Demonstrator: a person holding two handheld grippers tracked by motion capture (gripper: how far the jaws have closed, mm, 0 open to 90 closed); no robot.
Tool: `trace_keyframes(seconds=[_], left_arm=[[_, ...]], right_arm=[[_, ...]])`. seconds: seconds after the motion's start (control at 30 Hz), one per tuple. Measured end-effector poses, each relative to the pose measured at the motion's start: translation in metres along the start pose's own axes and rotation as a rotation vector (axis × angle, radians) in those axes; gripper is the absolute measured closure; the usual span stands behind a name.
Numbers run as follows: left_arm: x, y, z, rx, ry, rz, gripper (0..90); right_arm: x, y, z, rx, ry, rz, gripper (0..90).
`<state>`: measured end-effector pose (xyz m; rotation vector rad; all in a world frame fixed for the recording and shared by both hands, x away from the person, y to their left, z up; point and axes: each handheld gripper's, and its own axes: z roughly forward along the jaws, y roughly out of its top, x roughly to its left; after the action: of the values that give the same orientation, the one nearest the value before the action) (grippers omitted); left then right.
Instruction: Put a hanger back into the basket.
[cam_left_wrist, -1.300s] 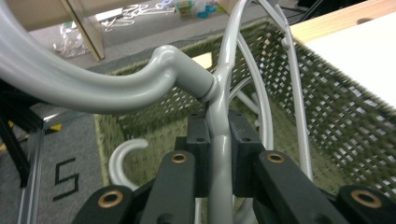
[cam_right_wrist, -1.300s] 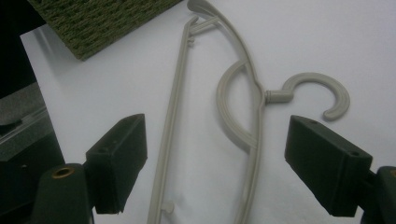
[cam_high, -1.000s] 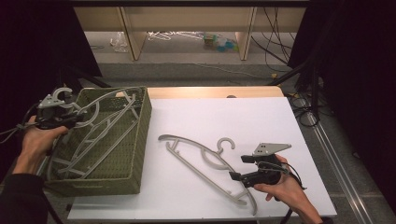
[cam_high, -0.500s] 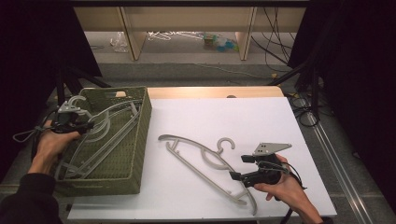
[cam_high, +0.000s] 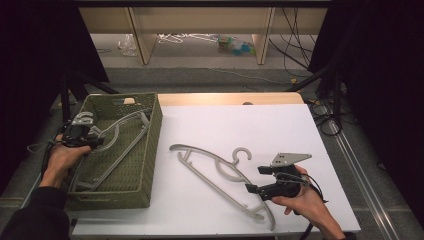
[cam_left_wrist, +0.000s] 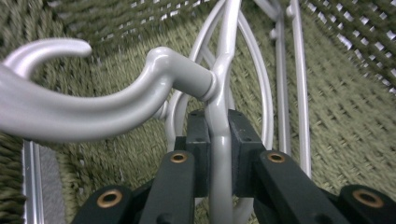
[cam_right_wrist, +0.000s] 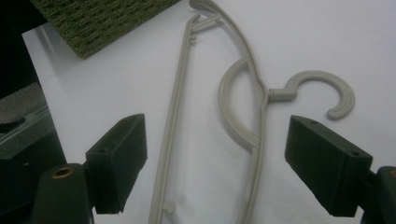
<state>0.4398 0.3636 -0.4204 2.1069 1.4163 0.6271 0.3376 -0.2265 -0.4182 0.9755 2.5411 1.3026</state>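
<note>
We find the grey hanger (cam_left_wrist: 219, 154) pinched by its neck between the pressed pads of the left gripper (cam_high: 82, 134), held low inside the green basket (cam_high: 150, 150), apparently to lay it flat on its floor. Against the earlier frame, that hand sits lower and deeper in the basket. The right gripper (cam_high: 260, 186), jaws spread, waits unmoved beside the beige hanger (cam_high: 220, 175) on the table (cam_high: 300, 130), likely next.

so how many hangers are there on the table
2 for certain. One grey hanger is in the green basket, gripped by the left tongs. The other hanger lies on the white tabletop before the open right tongs. More may be hidden beneath.
</note>
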Motion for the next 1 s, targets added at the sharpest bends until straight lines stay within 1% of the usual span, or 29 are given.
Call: trace_keyframes(seconds=[0.1,0.13,0.17,0.2,0.23,0.27,0.3,0.33,0.37,0.43,0.47,0.5,0.53,0.6,0.63,0.67,0.7,0.73,0.77,0.83,0.87,0.9,0.93,1.0], left_arm=[[0.0,0.001,0.0,0.014,0.002,-0.012,80.5],[0.001,0.001,0.0,0.024,0.005,-0.016,80.3],[0.0,0.0,0.0,0.034,0.017,-0.022,79.8],[0.001,-0.001,0.0,0.041,0.024,-0.014,79.0],[0.002,-0.002,-0.001,0.045,0.025,-0.017,78.2],[0.003,-0.003,-0.001,0.031,0.026,-0.042,76.4],[0.004,-0.004,-0.003,0.022,0.031,-0.052,74.0],[0.004,-0.004,-0.004,0.021,0.035,-0.048,72.8],[0.004,-0.004,-0.006,0.014,0.029,-0.056,72.5],[0.003,-0.003,-0.011,-0.021,0.021,-0.071,68.4],[0.001,-0.002,-0.015,-0.048,0.016,-0.084,64.3],[0.0,-0.001,-0.019,-0.07,0.012,-0.083,60.3],[0.0,0.001,-0.025,-0.076,0.009,-0.068,57.4],[-0.004,0.003,-0.035,-0.123,-0.003,-0.091,50.7],[-0.006,0.004,-0.04,-0.152,-0.008,-0.112,46.8],[-0.011,0.005,-0.043,-0.2,-0.011,-0.148,44.0],[-0.014,0.005,-0.048,-0.228,-0.015,-0.154,42.1],[-0.018,0.004,-0.053,-0.251,-0.022,-0.152,40.3],[-0.022,0.004,-0.057,-0.274,-0.031,-0.155,38.8],[-0.031,0.004,-0.065,-0.319,-0.048,-0.172,34.3],[-0.036,0.004,-0.069,-0.332,-0.058,-0.165,32.5],[-0.042,0.004,-0.073,-0.35,-0.065,-0.163,30.4],[-0.047,0.004,-0.077,-0.372,-0.079,-0.158,28.5],[-0.061,0.003,-0.085,-0.408,-0.112,-0.157,25.3]], right_arm=[[-0.001,-0.001,0.001,-0.002,-0.005,0.001,22.0],[0.0,-0.001,0.0,0.004,-0.001,0.011,21.9],[-0.001,-0.002,0.001,0.001,-0.004,0.001,22.0],[-0.001,-0.002,0.001,0.002,-0.003,0.001,22.0],[-0.001,-0.002,0.002,0.006,0.0,0.002,22.0],[-0.001,-0.002,0.002,0.006,0.0,0.0,22.0],[-0.001,-0.002,0.002,0.008,0.004,0.004,22.0],[0.0,-0.002,0.002,0.009,0.004,0.006,21.9],[0.0,-0.002,0.002,0.01,0.003,0.006,22.0],[0.0,-0.002,0.003,0.012,0.004,0.009,22.0],[-0.001,-0.002,0.004,0.009,-0.002,0.002,21.9],[-0.001,-0.002,0.004,0.011,-0.003,0.001,21.9],[-0.001,-0.002,0.004,0.012,-0.002,0.003,21.9],[-0.001,-0.002,0.005,0.013,0.006,0.01,21.9],[-0.001,-0.002,0.005,0.012,0.006,0.011,21.8],[-0.001,-0.003,0.005,0.012,0.005,0.012,21.8],[-0.001,-0.003,0.005,0.011,0.002,0.008,21.8],[0.0,-0.003,0.005,0.012,0.003,0.012,21.8],[0.0,-0.003,0.005,0.005,-0.003,0.006,21.8],[0.0,-0.002,0.004,-0.003,0.0,0.01,21.5],[0.0,-0.002,0.004,-0.006,-0.01,0.021,20.4],[0.0,-0.002,0.004,-0.013,-0.014,0.019,19.6],[-0.002,-0.002,0.005,-0.015,-0.004,0.011,19.6],[-0.002,-0.003,0.005,-0.019,-0.005,0.013,18.9]])
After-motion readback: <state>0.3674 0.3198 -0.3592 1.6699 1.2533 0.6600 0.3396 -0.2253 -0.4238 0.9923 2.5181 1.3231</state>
